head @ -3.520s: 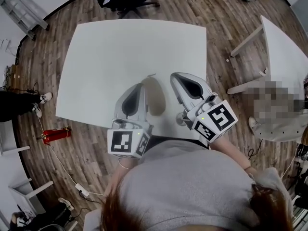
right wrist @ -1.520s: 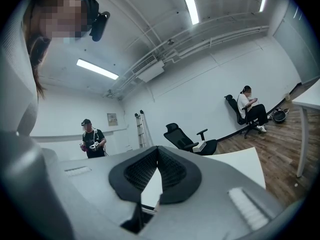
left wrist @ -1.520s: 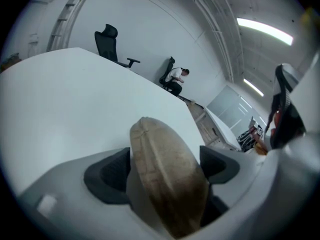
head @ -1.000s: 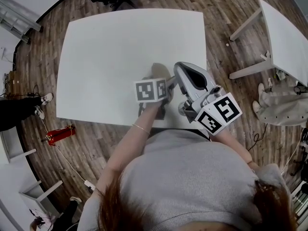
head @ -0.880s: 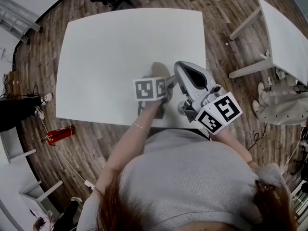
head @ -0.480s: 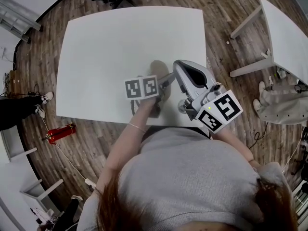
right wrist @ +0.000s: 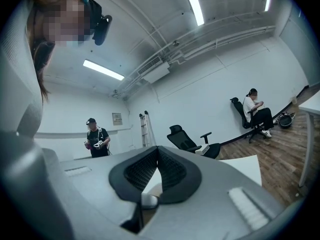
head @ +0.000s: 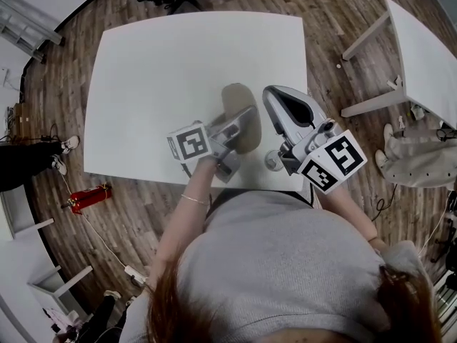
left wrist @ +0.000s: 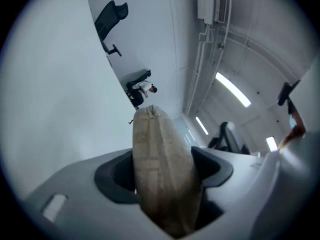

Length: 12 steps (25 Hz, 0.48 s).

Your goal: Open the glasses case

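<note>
We are noting the left gripper (left wrist: 163,166) closing on the glasses case (head: 238,106), long axis running straight out ahead of its jaws; right gripper (right wrist: 156,159), pinched together empty, is sitting just beside it

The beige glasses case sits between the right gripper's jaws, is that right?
No, it is the left gripper whose jaws are closing on the glasses case, as the left gripper view shows. The right gripper is shut, with nothing held.
</note>
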Tool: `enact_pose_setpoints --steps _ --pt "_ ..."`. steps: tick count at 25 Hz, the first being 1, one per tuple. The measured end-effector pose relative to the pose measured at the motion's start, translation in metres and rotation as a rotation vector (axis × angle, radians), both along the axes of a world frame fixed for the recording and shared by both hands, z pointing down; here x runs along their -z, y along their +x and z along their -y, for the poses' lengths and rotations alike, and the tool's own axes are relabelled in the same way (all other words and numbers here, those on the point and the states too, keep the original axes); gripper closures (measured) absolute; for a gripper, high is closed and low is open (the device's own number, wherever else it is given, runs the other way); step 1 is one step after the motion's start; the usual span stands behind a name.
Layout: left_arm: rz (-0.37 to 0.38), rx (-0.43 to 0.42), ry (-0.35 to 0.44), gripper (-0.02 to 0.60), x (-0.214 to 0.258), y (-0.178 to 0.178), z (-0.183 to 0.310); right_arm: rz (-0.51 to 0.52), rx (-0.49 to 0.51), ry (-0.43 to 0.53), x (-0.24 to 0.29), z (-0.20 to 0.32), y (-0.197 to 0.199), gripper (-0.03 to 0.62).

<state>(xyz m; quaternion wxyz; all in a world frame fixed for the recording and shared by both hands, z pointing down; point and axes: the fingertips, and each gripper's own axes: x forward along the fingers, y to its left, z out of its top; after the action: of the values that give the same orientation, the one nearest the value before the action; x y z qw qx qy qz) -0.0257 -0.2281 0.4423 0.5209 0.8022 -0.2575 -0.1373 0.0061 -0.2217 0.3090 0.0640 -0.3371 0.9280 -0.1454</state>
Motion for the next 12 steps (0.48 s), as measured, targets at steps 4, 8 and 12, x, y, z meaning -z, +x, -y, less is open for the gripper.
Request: enact_pose_setpoints --steps 4,8,12 --pt "-0.079 -0.079 0.174 0.259 0.041 0.006 -0.013 -0.066 0.023 -0.008 -0.013 0.014 0.008 0.591" --pt "-0.200 -0.140 0.270 0.259 0.069 0.009 -0.028 -0.018 0.109 -0.067 -0.028 0.034 0.009 0.599" --pt "-0.307 -0.182 0.280 0.259 0.081 0.005 -0.039 0.177 0.313 -0.230 -0.030 0.050 0.003 0.462"
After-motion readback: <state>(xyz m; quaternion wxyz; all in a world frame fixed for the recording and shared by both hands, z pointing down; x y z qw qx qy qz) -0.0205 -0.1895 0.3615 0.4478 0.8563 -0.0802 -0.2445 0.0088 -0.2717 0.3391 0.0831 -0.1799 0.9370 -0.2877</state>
